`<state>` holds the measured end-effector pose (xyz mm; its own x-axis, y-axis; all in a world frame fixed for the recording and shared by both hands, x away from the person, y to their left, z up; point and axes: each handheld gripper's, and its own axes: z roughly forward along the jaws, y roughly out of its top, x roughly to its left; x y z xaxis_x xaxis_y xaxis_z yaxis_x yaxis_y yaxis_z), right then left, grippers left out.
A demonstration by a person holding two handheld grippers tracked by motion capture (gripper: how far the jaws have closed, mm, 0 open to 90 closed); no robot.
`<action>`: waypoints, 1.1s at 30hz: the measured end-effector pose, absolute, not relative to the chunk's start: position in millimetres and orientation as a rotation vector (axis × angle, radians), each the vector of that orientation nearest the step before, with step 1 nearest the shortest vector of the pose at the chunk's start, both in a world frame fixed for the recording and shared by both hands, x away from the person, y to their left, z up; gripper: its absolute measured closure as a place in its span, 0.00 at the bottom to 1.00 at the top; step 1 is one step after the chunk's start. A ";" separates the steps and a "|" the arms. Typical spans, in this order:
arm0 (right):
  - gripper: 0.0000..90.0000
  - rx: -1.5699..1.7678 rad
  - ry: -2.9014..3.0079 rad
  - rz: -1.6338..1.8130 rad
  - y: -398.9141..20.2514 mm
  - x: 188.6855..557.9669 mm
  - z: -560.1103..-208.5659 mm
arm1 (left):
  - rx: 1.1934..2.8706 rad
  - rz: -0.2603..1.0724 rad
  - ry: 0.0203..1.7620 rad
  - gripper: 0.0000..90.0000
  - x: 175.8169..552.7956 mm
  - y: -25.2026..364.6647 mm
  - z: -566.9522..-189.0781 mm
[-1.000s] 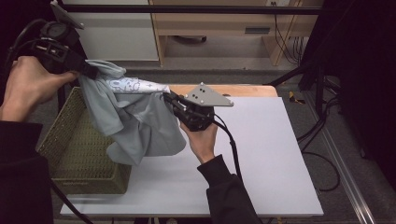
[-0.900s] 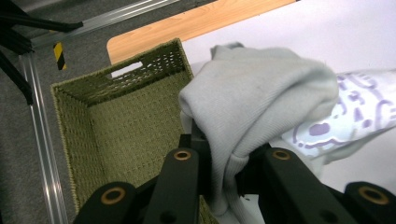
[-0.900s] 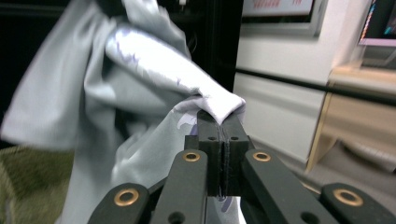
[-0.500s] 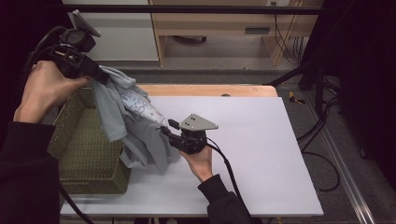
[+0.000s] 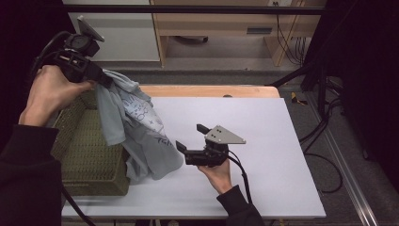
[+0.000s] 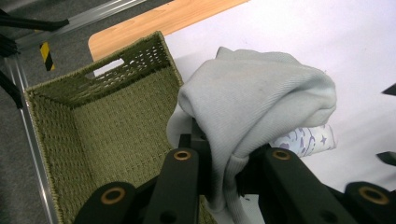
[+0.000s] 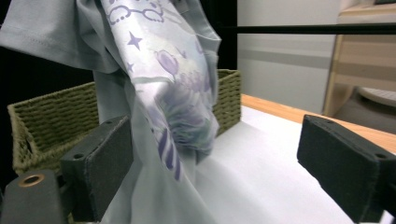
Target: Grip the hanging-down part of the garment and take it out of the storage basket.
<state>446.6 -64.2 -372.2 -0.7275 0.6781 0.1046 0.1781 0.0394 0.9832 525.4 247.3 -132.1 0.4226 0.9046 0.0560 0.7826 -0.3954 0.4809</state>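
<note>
Overhead, shirt (image 5: 136,132) in left tool (image 5: 101,77) (clamped)

The left hand (image 5: 49,94) is raised high and holds the left gripper (image 5: 101,77) with its jaws pointing right and slightly down, clamped tight on a fold of cloth. The forearm behind it, in a dark sleeve, rises from the bottom left. The right hand (image 5: 217,170) sits much lower, palm up under the right gripper (image 5: 190,137), whose jaws point left, toward the space below the left gripper. Those jaws have just been opening and now stand wide apart, pressing on nothing.
</note>
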 end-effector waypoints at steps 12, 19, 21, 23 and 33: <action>0.08 0.918 1.876 1.674 -108.0 427.6 -392.8 | 2.294 0.422 1.469 0.88 527.2 254.9 -135.6; 0.07 0.956 1.848 1.645 -135.7 418.6 -402.2 | 2.299 0.410 1.484 0.88 530.0 256.8 -138.9; 0.07 0.967 1.841 1.639 -139.9 417.0 -403.6 | 2.297 0.410 1.487 0.88 530.2 257.2 -139.1; 0.07 0.993 1.819 1.630 -152.6 412.5 -407.8 | 2.296 0.407 1.498 0.88 530.9 258.1 -139.6; 0.06 1.062 1.744 1.584 -188.9 398.6 -419.1 | 2.298 0.401 1.501 0.88 532.2 258.1 -140.5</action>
<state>398.6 -188.9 -419.1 -0.5363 0.8370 0.1086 0.1887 -0.0064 0.9820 532.2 258.1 -140.5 0.3937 0.9185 0.0369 0.8145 -0.3672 0.4492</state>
